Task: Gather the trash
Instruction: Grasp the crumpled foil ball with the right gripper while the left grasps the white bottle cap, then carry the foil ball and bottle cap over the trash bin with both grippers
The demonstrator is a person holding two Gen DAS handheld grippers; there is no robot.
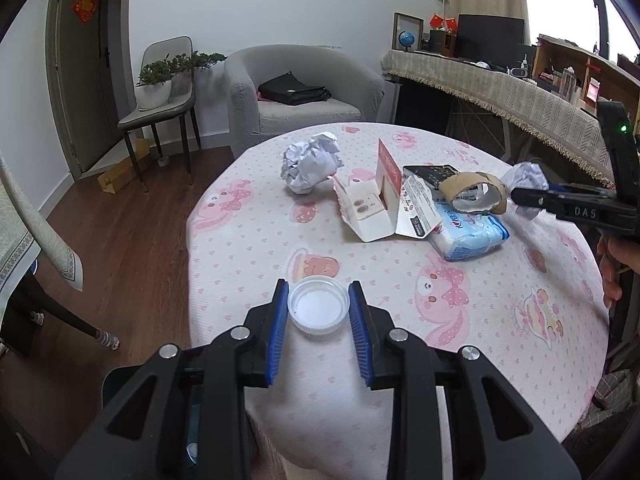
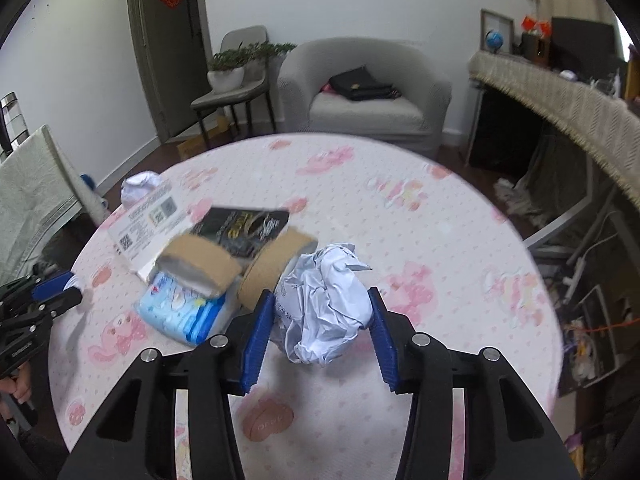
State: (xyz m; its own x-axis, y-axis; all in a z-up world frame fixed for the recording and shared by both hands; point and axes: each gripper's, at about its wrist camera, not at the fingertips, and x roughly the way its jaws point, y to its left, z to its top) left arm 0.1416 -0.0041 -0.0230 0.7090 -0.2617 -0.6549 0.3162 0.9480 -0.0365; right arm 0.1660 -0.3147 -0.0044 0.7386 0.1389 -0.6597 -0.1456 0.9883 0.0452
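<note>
My left gripper (image 1: 318, 300) is shut on a white plastic lid (image 1: 318, 307) above the near edge of the round table (image 1: 400, 280). My right gripper (image 2: 320, 312) is shut on a crumpled white paper ball (image 2: 324, 304), which also shows at the right in the left wrist view (image 1: 526, 178). On the table lie a second paper ball (image 1: 312, 166), an opened white carton (image 1: 376, 208), a torn cardboard tube (image 1: 474, 194), a black packet (image 2: 248, 228) and a blue tissue pack (image 1: 468, 232).
The table has a pink patterned cloth. A grey armchair (image 1: 296, 96) with a black bag, a chair with a potted plant (image 1: 160, 84) and a long covered desk (image 1: 500, 88) stand behind. Wooden floor lies to the left.
</note>
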